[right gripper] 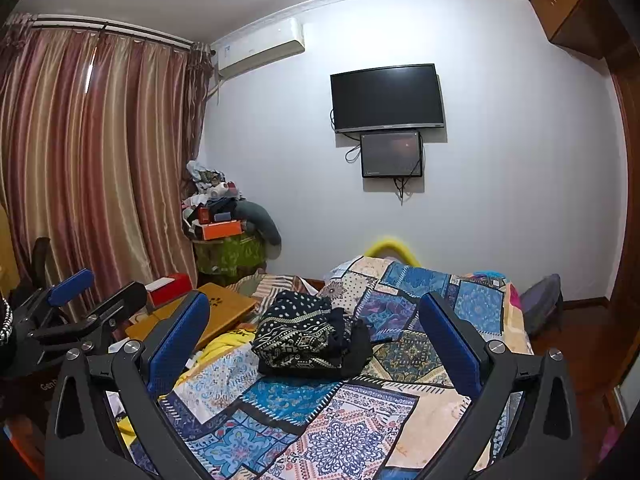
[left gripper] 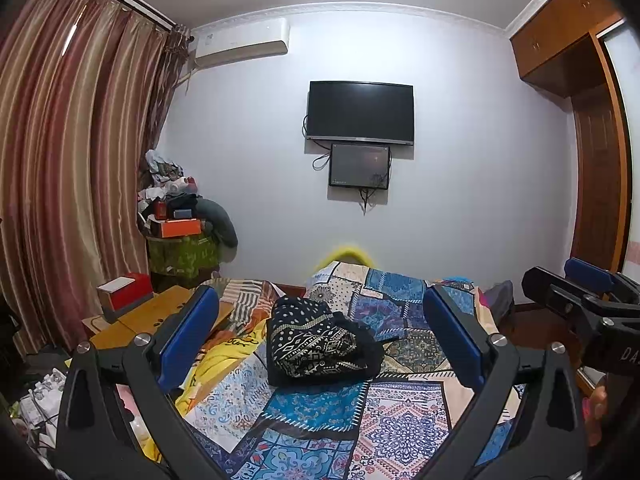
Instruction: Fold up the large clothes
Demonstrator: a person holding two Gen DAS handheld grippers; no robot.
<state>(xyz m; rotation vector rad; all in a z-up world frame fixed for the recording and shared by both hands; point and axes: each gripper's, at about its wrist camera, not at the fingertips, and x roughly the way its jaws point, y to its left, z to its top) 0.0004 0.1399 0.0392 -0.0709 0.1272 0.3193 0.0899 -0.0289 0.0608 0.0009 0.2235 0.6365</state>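
A dark garment with white and gold patterns (left gripper: 320, 342) lies in a folded bundle on the patchwork bedspread (left gripper: 384, 408). My left gripper (left gripper: 320, 300) hovers above the bed, open, nothing between its blue pads (left gripper: 188, 332); the bundle shows between them, farther off. The right gripper (left gripper: 576, 284) enters this view at the right edge. In the right wrist view the same bundle (right gripper: 308, 338) lies ahead on the bedspread (right gripper: 360, 424). My right gripper (right gripper: 316, 304) is open and holds nothing. The left gripper (right gripper: 92, 292) appears at the left, open.
A low wooden table (left gripper: 160, 316) with a red and white box (left gripper: 124, 292) stands left of the bed. Cluttered boxes and clothes (left gripper: 180, 216) pile in the corner by the curtains (left gripper: 72, 140). A TV (left gripper: 360, 112) hangs on the wall. A wardrobe (left gripper: 592, 160) stands right.
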